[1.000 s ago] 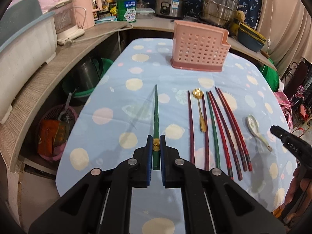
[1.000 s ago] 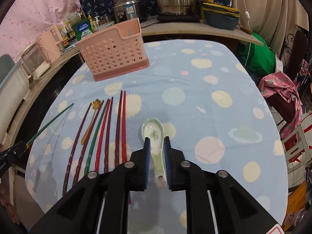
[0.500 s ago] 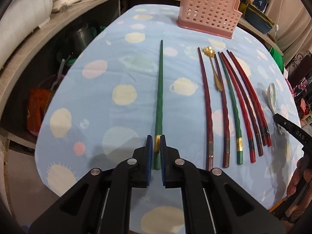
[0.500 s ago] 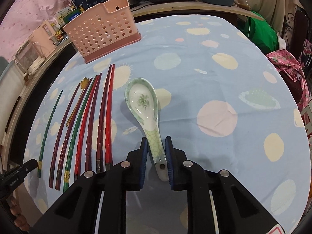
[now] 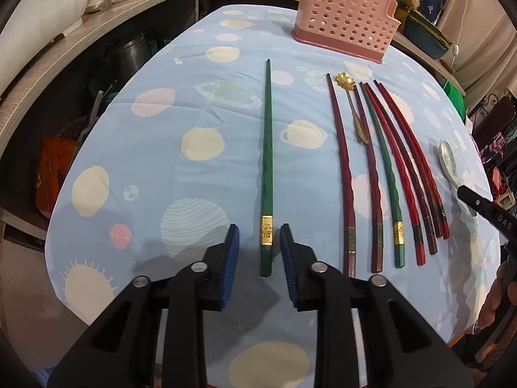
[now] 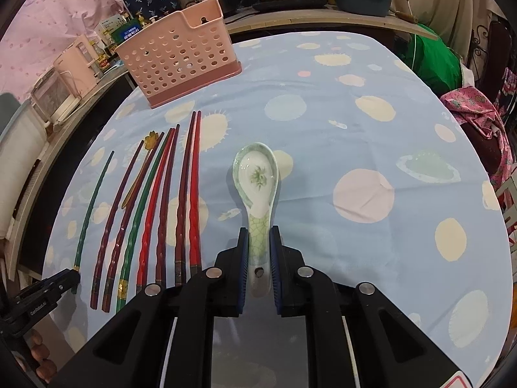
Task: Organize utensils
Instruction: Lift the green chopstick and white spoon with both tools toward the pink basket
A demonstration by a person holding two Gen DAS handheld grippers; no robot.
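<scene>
A lone green chopstick (image 5: 267, 148) lies flat on the blue spotted tablecloth. My left gripper (image 5: 259, 229) stands open around its gold-banded end, with a gap on each side. To the right, several red, maroon and green chopsticks (image 5: 381, 168) lie in a row with a small gold spoon (image 5: 345, 79). Beyond them lies a white and green ceramic spoon (image 6: 257, 174). My right gripper (image 6: 259, 229) has its jaws closing on the spoon's handle, and the pads touch it. A pink perforated holder (image 5: 345, 22) stands at the table's far end.
Pots and boxes crowd the counter (image 5: 97, 32) behind and to the left of the table. Dark clutter and a basket (image 5: 55, 168) sit below the table's left edge. Pink cloth (image 6: 475, 110) and a green bag (image 6: 433, 58) lie off its right side. A person's fingers (image 5: 497, 304) hold the right gripper.
The left gripper came down with the green chopstick, laid it on the cloth and opened off it. The right gripper sank around the spoon's handle and its jaws narrowed onto it.
</scene>
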